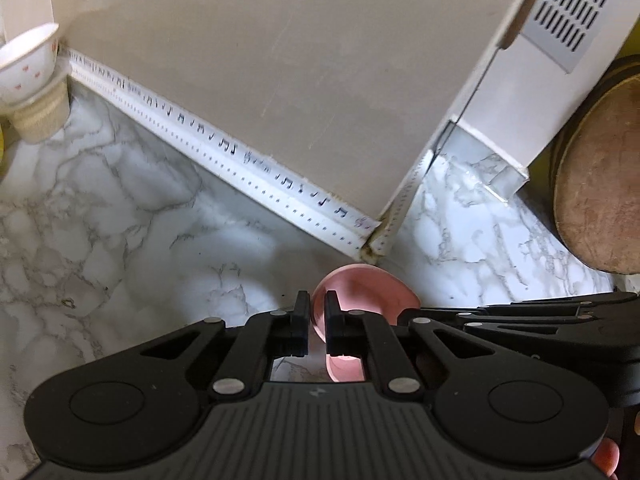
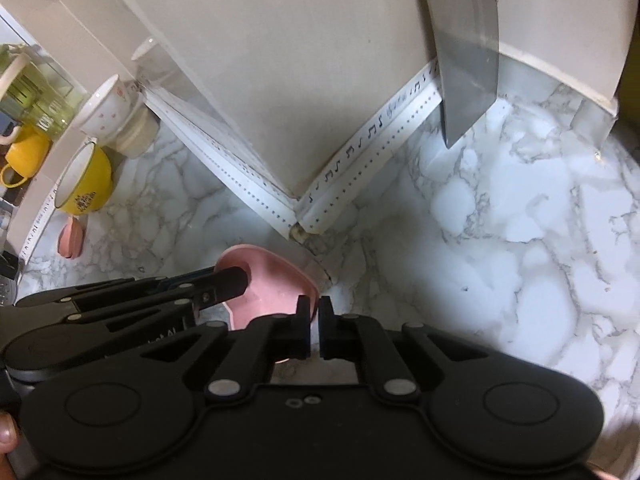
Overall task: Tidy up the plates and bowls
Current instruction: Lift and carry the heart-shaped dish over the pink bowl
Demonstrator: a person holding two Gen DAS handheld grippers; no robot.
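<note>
A small pink bowl (image 1: 360, 288) hangs a little above the marble counter (image 1: 120, 220), near the wall corner. My left gripper (image 1: 317, 300) is shut on its left rim, which shows pink between the black fingers. In the right wrist view the same pink bowl (image 2: 268, 280) is clamped at its right rim by my right gripper (image 2: 319, 306), also shut. The left gripper (image 2: 236, 278) reaches in from the left there, its fingers over the bowl's far rim. The right gripper (image 1: 408, 315) shows side-on in the left wrist view. The bowl's near half is hidden under the gripper bodies.
A white bowl with red hearts (image 2: 106, 106) sits on a beige stand at the back left, beside a yellow bowl (image 2: 84, 180), a yellow mug (image 2: 24, 156) and a small pink object (image 2: 71, 238). A round wooden board (image 1: 600, 176) leans beside a white vented appliance (image 1: 560, 20).
</note>
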